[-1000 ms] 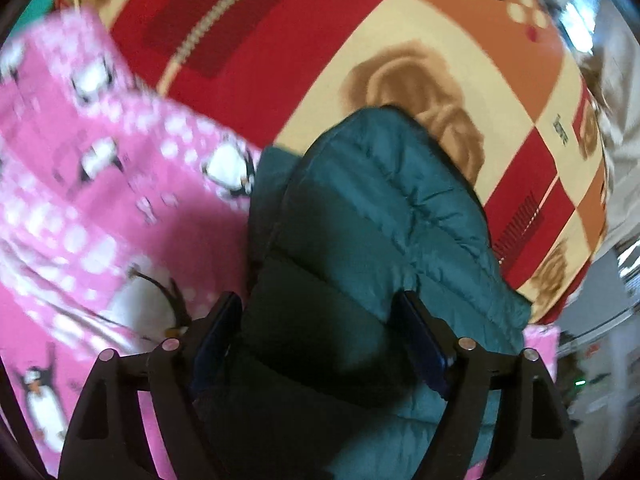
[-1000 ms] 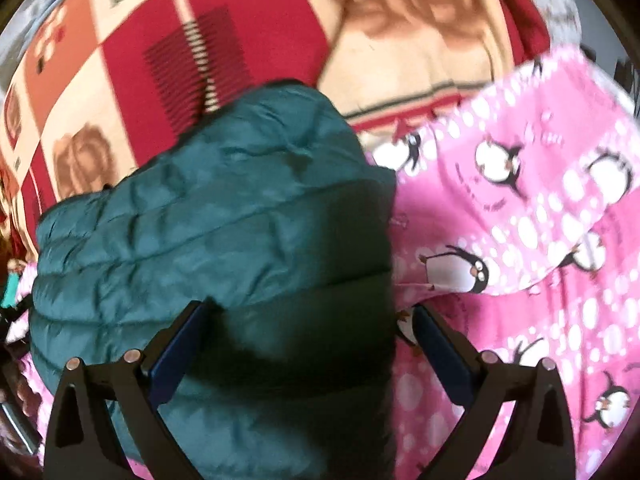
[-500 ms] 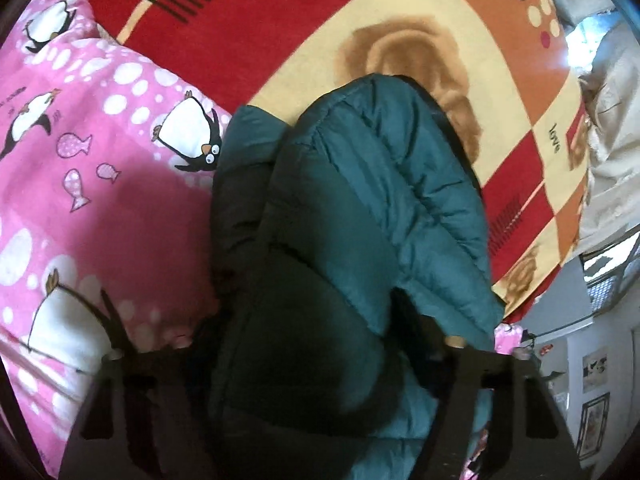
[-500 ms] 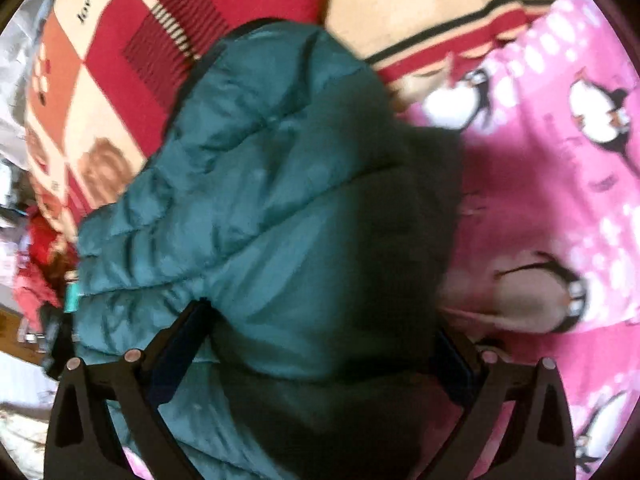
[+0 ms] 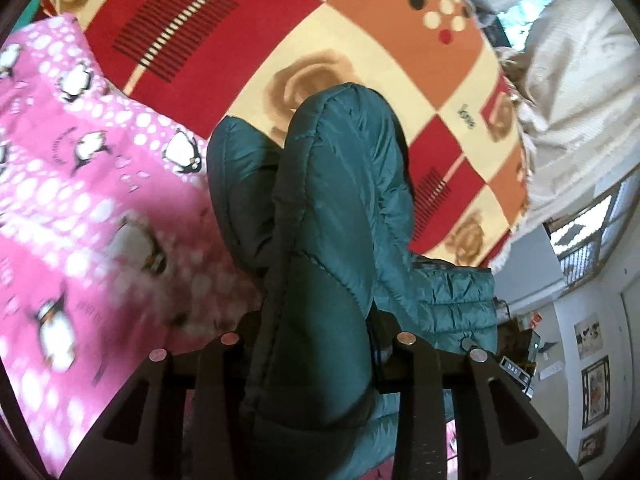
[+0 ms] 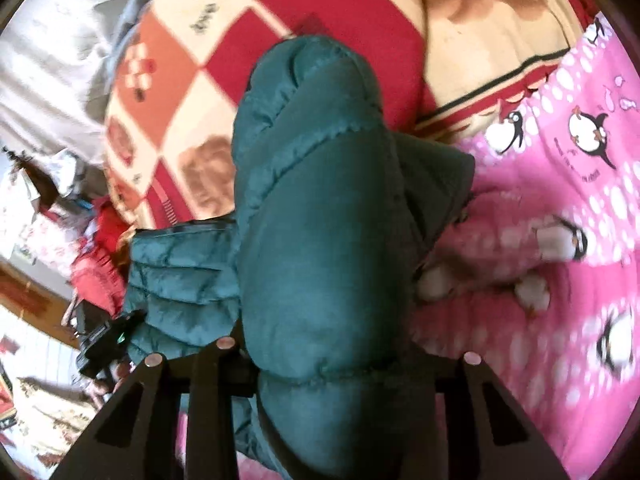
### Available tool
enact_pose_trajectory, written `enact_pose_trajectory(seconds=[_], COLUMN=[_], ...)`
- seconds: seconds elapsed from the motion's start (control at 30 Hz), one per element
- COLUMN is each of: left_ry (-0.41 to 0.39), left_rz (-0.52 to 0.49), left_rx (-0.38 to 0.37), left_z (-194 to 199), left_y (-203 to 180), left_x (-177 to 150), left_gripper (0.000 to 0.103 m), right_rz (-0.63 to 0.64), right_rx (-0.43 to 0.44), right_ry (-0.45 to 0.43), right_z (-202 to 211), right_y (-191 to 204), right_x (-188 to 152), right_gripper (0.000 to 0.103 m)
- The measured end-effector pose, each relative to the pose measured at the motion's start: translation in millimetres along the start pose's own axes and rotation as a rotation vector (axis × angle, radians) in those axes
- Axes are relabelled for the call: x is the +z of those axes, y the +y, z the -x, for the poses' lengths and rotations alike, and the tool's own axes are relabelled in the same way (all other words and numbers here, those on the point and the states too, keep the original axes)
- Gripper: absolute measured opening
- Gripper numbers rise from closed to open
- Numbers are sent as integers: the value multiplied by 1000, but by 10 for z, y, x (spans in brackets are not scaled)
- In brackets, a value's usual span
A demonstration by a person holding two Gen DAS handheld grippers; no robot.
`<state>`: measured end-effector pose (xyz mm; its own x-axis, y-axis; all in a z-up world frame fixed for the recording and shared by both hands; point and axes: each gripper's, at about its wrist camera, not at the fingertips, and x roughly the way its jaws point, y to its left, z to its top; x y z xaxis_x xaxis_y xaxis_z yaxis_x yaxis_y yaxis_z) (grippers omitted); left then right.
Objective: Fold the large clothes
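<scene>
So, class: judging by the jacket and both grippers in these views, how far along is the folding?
Early stage. Done: both grippers, jaws just closing, are shut on the teal puffer jacket, the left gripper and right gripper each pinching a bunched padded section. In hand: raising it above the pink penguin blanket. Left: every fold; a sleeve hangs loose.

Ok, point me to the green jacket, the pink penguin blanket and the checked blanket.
jacket [image 5: 320,208]: left wrist view, on the quilted fold ahead of the fingers.
penguin blanket [image 6: 560,184]: right wrist view, on its pink spotted cloth.
checked blanket [image 5: 248,32]: left wrist view, on a red square.
</scene>
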<state>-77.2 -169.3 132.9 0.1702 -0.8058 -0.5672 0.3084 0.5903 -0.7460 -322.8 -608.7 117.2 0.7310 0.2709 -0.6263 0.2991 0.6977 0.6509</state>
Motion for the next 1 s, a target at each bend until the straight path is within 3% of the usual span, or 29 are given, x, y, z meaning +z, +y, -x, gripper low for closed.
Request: enact_pose_trajectory(seconds=[0.13,0.23,0.3,0.33,0.37,0.4,0.43,0.57,0.73,0.83,1.0], left_ry=[25,62,75,86,94,80,58,-10,-111,-178,-213], left_rz=[17,61,89,104,107,111,110,64,-39,-123,-223], left_rx=[22,91,148,189,231,258,275,366,455,514,562], left_z=[322,415,384,331,279,243,247,348,649,804,829], left_y=[100,309,450,534,632,686,698,525,194,-34,-294], left_x=[-198,-408,-514,-562,-607,-632,-652,-682,-759,-868,-1088], left_gripper=[11,13,25,31,45,59,63,63,62,62,62], right_rz=[0,-25,-26,-14,10,15,-2,-36,60,95,145], right_rx=[22,2,-65,-148,-222,-260,-276,-315,-423,-427,-432], right_ry=[39,70,89,94,98,103,105,52,-43,-94,-109], right_z=[287,310,254,183,116,66,-11,129,552,775,730], right_y=[135,102,49,-4,-38,-86,-154,-117,258,462,837], right_x=[-353,-652,-785,-858,-903,-932,-964,-1006,-1106,-1174,-1256], right_gripper=[38,42,47,57,62,75,82,85,86,86,89])
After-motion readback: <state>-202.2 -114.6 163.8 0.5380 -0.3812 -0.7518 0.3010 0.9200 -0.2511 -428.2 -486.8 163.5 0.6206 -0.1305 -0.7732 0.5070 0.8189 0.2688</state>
